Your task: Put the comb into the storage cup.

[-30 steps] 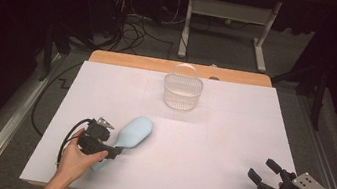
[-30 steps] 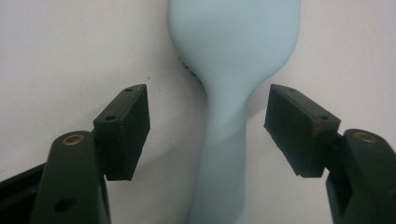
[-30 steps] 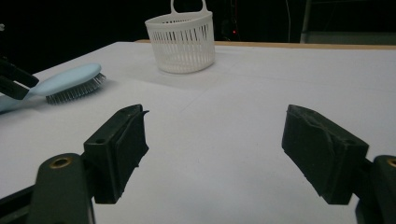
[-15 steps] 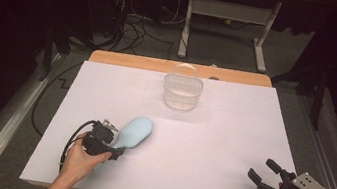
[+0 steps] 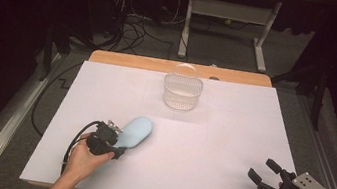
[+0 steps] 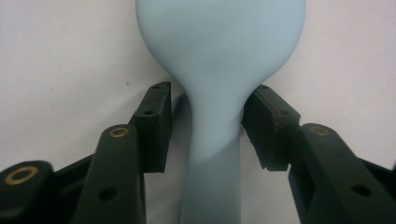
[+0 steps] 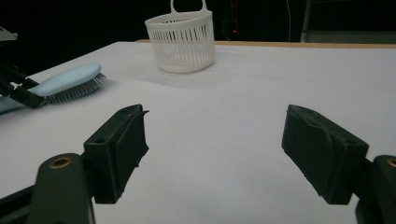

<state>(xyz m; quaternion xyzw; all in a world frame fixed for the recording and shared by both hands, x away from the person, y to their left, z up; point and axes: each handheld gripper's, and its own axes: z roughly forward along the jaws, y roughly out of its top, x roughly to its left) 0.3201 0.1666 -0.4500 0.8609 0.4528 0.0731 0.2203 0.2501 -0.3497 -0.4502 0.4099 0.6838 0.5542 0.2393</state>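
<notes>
High view: white table [image 5: 229, 149], dark cabled floor [image 5: 136, 29].

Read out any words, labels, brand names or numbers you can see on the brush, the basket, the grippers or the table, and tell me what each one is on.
No text can be read.
The light blue hairbrush has a plain back, with no brand showing.
The white basket shows slats and no label.
The left gripper and the right gripper show black pads and brass screws, unmarked.
The white table cover is blank.
</notes>
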